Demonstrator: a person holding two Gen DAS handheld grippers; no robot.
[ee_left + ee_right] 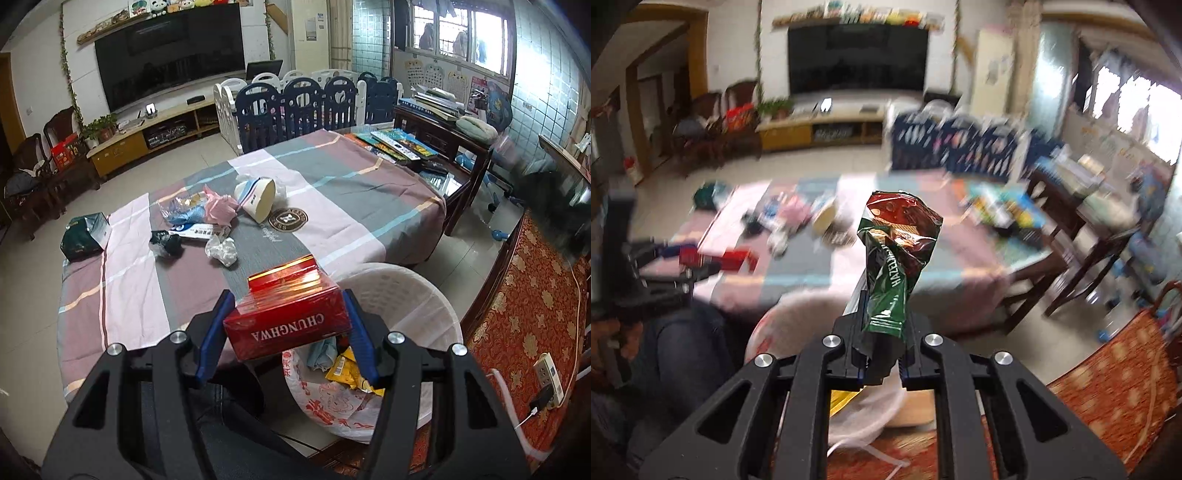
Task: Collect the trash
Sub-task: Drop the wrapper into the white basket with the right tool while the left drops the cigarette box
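Overhead, the left hand-held gripper (286,325) clamped a stiff, light red box (286,317) by its sides above the white bin (424,295); crumpled wrappers (221,251) and a cup (256,197) littered the counter (351,206). Rightward, the right hand-held gripper (882,332) pinched a limp, crinkly snack bag (897,258) by its lower end, near the bin.

Glossy red cardboard on the cigarette carton (286,319); crinkled shiny foil on the green snack wrapper (895,266). Matt striped cloth over the table (340,206). Smooth white plastic for the bin (417,295), thin printed film lining it. Crumpled white paper (221,251) mid-table. Matt black plastic fingers, blue rubbery pads (212,332).
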